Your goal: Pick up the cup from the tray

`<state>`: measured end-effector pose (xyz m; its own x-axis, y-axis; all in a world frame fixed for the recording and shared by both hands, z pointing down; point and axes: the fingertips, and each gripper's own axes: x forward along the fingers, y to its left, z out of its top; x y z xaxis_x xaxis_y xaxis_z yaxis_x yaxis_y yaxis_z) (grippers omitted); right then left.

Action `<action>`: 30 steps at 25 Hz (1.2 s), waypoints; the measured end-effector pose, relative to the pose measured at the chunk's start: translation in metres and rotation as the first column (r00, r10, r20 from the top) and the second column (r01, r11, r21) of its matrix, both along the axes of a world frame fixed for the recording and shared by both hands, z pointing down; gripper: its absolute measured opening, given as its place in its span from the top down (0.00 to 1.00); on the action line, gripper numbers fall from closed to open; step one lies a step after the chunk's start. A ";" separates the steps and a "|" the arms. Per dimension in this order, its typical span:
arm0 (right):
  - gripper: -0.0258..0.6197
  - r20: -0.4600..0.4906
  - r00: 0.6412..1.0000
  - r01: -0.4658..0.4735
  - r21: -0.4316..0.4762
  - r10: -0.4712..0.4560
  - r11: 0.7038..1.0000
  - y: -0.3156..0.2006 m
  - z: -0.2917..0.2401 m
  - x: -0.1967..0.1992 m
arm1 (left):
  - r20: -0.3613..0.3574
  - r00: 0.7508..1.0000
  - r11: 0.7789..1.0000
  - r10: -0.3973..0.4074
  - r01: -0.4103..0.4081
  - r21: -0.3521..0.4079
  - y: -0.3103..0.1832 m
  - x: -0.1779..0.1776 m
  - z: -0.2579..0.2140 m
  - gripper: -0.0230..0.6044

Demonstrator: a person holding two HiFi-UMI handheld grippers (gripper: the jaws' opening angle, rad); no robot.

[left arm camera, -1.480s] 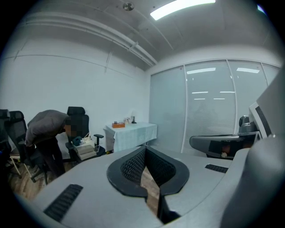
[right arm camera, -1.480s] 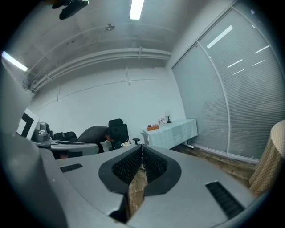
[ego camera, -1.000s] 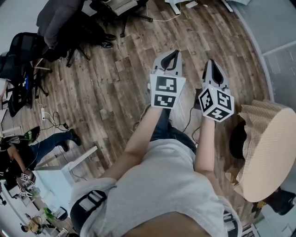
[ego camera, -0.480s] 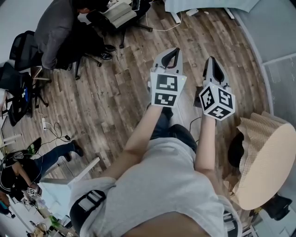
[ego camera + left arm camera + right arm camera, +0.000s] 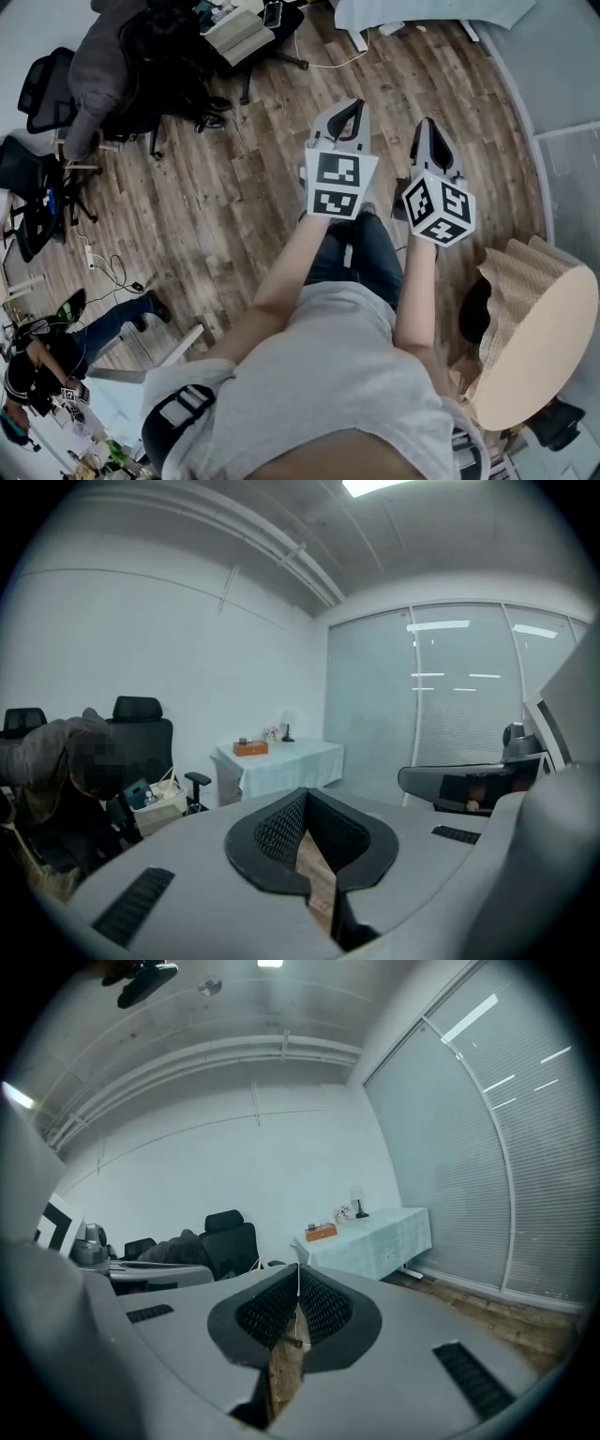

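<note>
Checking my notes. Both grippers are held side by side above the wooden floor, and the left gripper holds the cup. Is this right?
Only the cup is wrong. The left gripper holds nothing: the left gripper view shows its jaws shut and empty, and no cup is in sight. It and the right gripper are side by side above the wooden floor.

Below me: wood-plank floor (image 5: 234, 187), loose cables (image 5: 103, 267), black office chairs (image 5: 42, 80), a seated person in grey (image 5: 103, 56). At my right: round beige tabletop (image 5: 539, 347). Ahead: cloth-covered table (image 5: 281, 761) bearing an orange box (image 5: 251, 748).
</note>
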<state>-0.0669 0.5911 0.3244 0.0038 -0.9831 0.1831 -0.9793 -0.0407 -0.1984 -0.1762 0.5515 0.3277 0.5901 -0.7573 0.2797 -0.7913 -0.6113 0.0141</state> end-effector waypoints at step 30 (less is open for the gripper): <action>0.95 0.004 0.988 0.153 0.034 -0.153 0.988 -0.252 -0.012 0.150 | 0.013 0.994 0.993 -0.112 0.112 0.034 -0.237 0.161 -0.013 0.95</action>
<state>0.0836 0.3390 0.3127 -0.1479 -0.9777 0.1491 -0.9722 0.1161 -0.2033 -0.0154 0.3146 0.3145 0.4971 -0.8272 0.2620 -0.8546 -0.5190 -0.0170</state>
